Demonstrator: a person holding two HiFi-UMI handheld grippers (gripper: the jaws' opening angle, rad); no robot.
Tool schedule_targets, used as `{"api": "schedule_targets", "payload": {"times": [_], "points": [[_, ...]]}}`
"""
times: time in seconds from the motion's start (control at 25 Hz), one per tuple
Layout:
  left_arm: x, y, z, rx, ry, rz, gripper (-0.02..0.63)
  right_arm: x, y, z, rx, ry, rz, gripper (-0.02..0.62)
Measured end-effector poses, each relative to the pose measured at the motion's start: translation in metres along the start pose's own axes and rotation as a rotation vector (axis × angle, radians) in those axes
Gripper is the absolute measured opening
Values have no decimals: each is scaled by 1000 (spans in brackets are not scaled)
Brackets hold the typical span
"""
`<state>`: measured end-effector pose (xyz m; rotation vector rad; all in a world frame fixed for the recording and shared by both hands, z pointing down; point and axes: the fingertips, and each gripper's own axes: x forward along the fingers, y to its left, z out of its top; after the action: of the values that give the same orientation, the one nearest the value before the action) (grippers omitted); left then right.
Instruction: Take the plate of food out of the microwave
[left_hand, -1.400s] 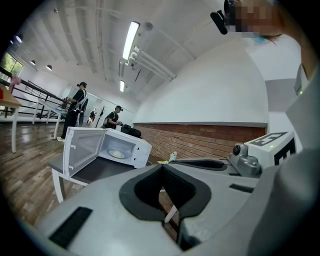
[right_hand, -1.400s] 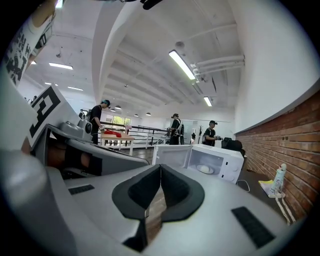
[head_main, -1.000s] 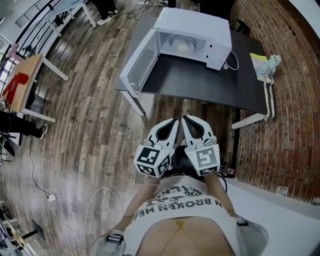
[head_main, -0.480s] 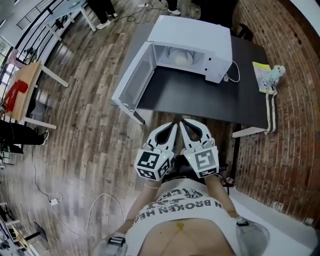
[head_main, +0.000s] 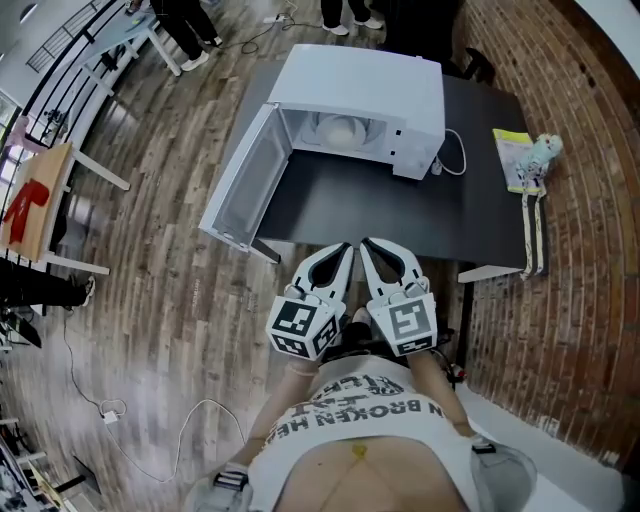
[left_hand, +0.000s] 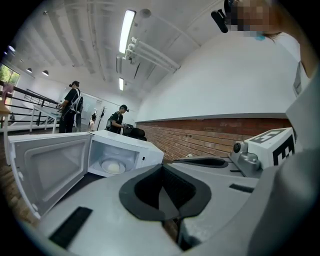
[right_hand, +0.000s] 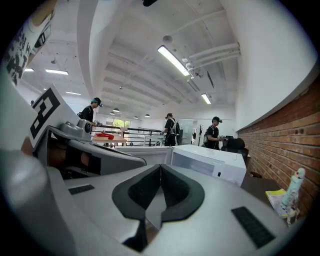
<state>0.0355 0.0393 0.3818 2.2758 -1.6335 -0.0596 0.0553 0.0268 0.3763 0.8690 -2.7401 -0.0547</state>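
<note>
1. I have the left gripper (left_hand: 161, 172) and the right gripper (right_hand: 160, 172) side by side at the near edge of the table (head_main: 370, 210). Both pairs of jaws are pressed together with nothing between them.
2. The plate of food (head_main: 340, 130) sits inside the microwave (head_main: 350, 90) at the far side of the table, well apart from both grippers. The door (head_main: 245, 190) hangs wide open to the left.
3. First risk: if I reach in with the jaws pressed together, I will only push the plate deeper. They must spread before they reach the rim.
4. Second risk: the cavity looks low. A gripper that comes in too high could strike its roof, and a one-sided pinch on the rim could tilt the plate and spill the food.
5. Third risk: the open door stands on the left gripper's path. If I knock it, it could swing towards the opening or jolt the microwave.
6. The dark tabletop in front of the microwave is bare, so I judge it a fair place to set the plate down.
7. At the right, a power cord (head_main: 455, 155) loops beside the microwave, and a yellow-green packet (head_main: 515, 150) lies at the table edge by the brick wall (head_main: 570, 250). Neither blocks the way.
8. A floor cable (head_main: 150, 430) trails near left, a trip hazard. People (left_hand: 75, 107) stand far behind.
</note>
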Motion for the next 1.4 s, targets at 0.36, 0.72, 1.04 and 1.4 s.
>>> {"api": "schedule_targets", "payload": {"times": [0.36,0.72,1.04,1.4], "points": [[29,-1,1,-19,-19,27,8,11,-30,-4,-4,-14,33,8],[43,27,6,-10,-7,62,8,37,-38,-3,-2,-2,41,8],[90,68,22,-38,19,-54,8,88,-69,4,22,6,-52,8],[136,126,55,-15,37,-181,8,158,-101,21,38,22,-180,8]]}}
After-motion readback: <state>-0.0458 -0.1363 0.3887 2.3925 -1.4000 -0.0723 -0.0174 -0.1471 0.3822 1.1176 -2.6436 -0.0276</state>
